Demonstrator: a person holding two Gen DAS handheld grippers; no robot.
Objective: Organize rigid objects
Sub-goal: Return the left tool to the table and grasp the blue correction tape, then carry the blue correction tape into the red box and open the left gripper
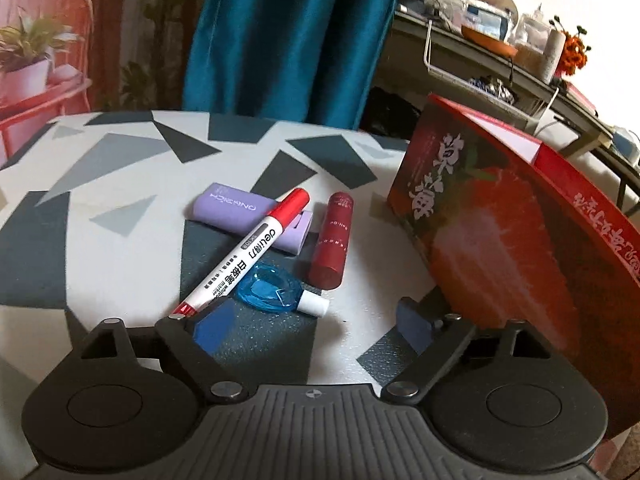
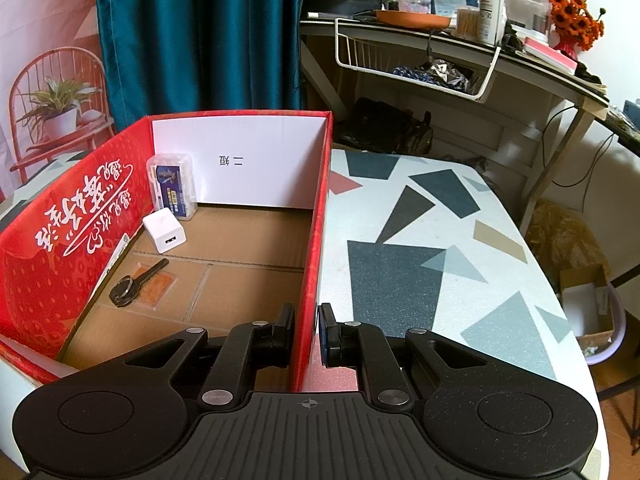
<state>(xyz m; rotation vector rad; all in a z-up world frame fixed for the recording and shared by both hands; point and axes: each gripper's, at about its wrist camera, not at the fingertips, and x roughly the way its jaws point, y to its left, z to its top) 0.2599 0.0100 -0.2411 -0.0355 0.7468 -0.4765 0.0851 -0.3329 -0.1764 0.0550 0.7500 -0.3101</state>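
In the left wrist view a red-capped whiteboard marker lies across a purple case. A dark red tube and a blue correction-tape dispenser lie beside it on the patterned table. My left gripper stands open just short of them, with nothing between its fingers. The red strawberry box rises at its right. My right gripper is shut on the right wall of the red box. Inside lie a clear plastic case, a white charger and a key.
A teal curtain hangs behind the table. A cluttered desk with a white wire basket under it stands at the back right. The patterned tabletop stretches right of the box to its rounded edge.
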